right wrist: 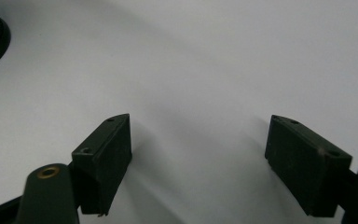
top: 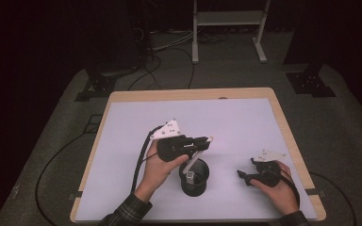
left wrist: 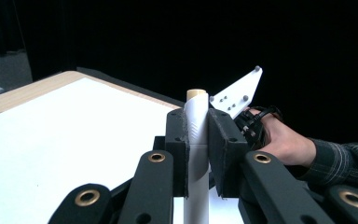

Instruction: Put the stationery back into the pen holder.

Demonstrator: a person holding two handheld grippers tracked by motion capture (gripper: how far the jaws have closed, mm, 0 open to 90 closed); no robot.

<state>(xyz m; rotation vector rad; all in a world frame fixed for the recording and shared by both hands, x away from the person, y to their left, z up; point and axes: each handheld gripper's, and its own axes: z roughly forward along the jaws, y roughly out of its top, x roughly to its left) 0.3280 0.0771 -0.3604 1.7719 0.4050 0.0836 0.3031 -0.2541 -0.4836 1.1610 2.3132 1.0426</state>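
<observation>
Clamping a smooth white stick [left wrist: 196, 140], left tongs [left wrist: 197, 135] over round black cup [top: 194, 178].

I can't read any text, label, brand, number or sign anywhere in these views; the white stick [left wrist: 196, 140] in my left gripper [left wrist: 197, 122] bears only a faint chevron pattern, no letters, and the black cup [top: 194, 180] and white table surface [top: 245, 122] carry no markings I can make out
</observation>
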